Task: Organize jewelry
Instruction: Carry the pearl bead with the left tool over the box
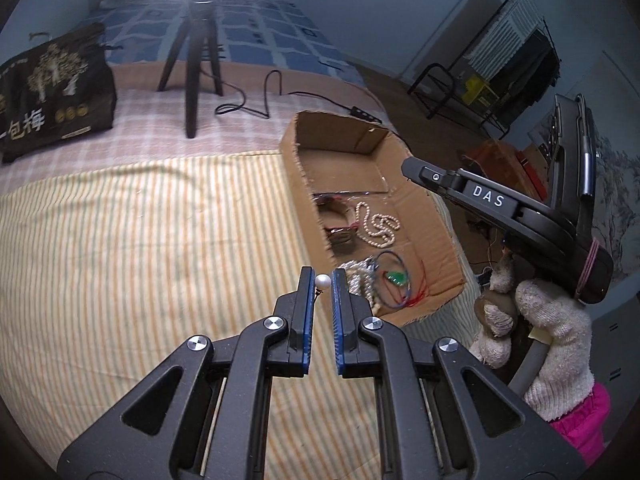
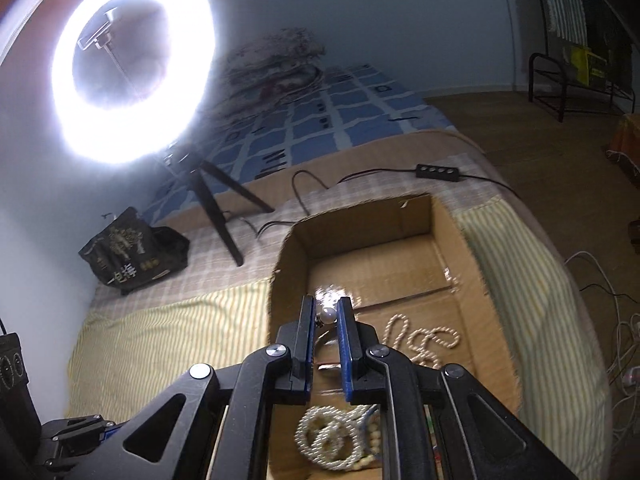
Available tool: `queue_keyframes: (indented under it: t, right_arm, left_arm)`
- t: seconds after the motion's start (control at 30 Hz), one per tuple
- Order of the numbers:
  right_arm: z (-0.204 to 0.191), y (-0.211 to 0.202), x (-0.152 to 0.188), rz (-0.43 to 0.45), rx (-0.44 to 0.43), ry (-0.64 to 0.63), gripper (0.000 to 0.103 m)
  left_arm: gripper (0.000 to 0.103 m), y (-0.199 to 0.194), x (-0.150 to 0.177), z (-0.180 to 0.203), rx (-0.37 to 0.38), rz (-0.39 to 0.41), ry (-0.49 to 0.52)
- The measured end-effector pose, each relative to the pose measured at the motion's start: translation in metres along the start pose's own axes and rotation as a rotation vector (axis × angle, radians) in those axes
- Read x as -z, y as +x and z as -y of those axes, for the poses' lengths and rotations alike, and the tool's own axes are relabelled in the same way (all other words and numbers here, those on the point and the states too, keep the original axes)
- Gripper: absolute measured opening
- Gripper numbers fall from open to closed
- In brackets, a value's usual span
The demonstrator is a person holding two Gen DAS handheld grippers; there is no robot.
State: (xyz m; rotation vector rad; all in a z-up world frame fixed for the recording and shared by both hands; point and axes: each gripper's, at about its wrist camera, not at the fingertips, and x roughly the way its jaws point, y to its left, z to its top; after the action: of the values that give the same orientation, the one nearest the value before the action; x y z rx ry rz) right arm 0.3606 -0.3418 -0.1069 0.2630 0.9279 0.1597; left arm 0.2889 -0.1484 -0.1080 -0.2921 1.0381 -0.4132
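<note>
Jewelry lies in the cardboard box (image 1: 436,220) on the bed (image 1: 140,240): a pearl strand (image 1: 378,228), a coiled bead bunch (image 1: 360,280) and a blue cord with a green charm (image 1: 394,278). The left tongs (image 1: 323,282) hover beside the box's near left wall, jaws narrowly parted with a pearl earring (image 1: 322,281) between the tips; the pearl sits near the top edge and its hook hangs by the left pad. The right tongs (image 2: 326,316) hang over the box interior, also narrowly parted around a second pearl (image 2: 327,314). Whether either pearl is firmly pinched I cannot tell; gaps show beside both.

The risk is a drop. A round, smooth pearl held at the very tips could roll out with any tilt or slackening. The left one would fall onto the striped bed cover outside the box, where it may roll away.
</note>
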Motion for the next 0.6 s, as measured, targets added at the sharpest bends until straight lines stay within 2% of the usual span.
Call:
queue_keyframes:
  t: [0.27,0.6]
  right_arm:
    - [0.009,0.012,-0.012,0.001,0.031,-0.077,0.008]
    - [0.024,0.033,-0.021,-0.012,0.028,-0.071,0.008]
  left_arm:
    - [0.006,0.026,-0.01,0.018,-0.005,0.006,0.02]
    - [0.006,0.058,-0.014,0.04,-0.038,0.005,0.068]
